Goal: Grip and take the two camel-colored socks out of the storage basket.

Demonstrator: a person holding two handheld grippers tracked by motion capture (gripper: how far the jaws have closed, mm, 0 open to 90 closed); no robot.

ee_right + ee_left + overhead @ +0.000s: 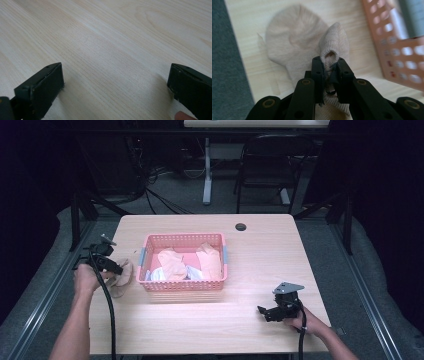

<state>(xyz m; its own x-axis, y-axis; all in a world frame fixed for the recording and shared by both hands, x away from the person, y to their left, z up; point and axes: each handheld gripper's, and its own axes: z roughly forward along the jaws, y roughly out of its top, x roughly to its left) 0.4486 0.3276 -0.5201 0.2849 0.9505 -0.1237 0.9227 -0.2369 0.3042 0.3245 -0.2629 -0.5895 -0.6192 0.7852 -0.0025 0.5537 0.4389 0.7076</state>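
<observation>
My left tongs [329,65] pinch a fold of the beige sock [297,47], which lies on the bench [260,245] just left of the pink basket [183,287]. My right tongs [116,87] rest spread on bare wood.

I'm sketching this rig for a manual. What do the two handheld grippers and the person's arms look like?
Both grippers are black, each with two blocky flat-faced jaws on hinged links with round brass-coloured pivots. The left gripper trails a black cable along the forearm. The right gripper carries a grey three-cornered plate on top and a black cable too. The forearms are bare, no sleeves in view.
</observation>
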